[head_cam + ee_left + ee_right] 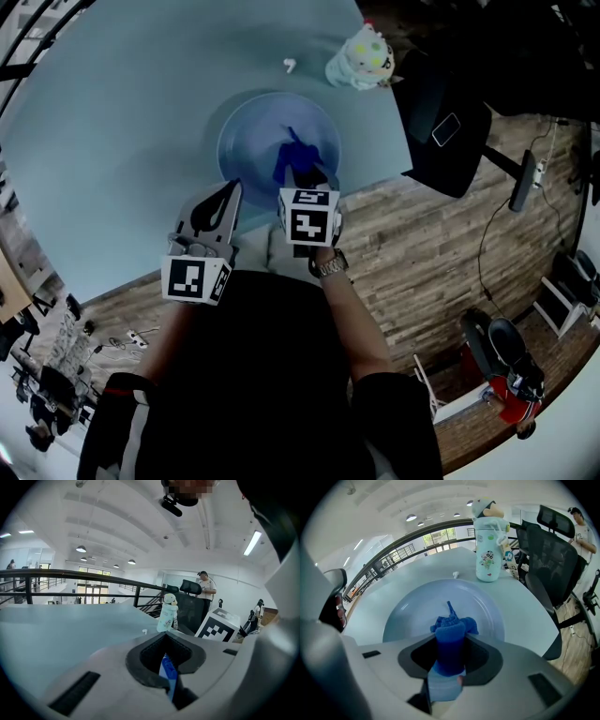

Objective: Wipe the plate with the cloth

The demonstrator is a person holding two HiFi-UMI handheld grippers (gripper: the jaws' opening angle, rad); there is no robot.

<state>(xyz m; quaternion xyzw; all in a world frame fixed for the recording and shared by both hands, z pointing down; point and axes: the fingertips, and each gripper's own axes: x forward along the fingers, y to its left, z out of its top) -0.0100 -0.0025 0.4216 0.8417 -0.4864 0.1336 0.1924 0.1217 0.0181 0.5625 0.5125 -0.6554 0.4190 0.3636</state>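
Pale blue round table (pixel 103 141). Your right gripper (pixel 305 176) pinches the bunched blue cloth (pixel 451 634), left gripper (pixel 225 199) clamps the light blue round plate (pixel 253 127) by its near rim. I'd keep sweeps flat.

Table: we see a broad, pale blue-grey round table (pixel 112 141) spreading ahead and to the left of the left gripper's (pixel 166 656) jaws.
Floor: a wood-plank floor (pixel 412 253) lies to the right of the right gripper's (pixel 450 639) jaws, past the table edge.
Chair: a black office chair (pixel 548 555) stands ahead and to the right of those jaws, at the table edge.
Railing: we find a dark metal railing (pixel 70 573) far ahead of the left jaws, beyond the table.
Windows: bright windows (pixel 91 592) glow behind the railing.
Ceiling: white, high above the jaws, with round lamps (pixel 80 549) and a strip light (pixel 252 543).
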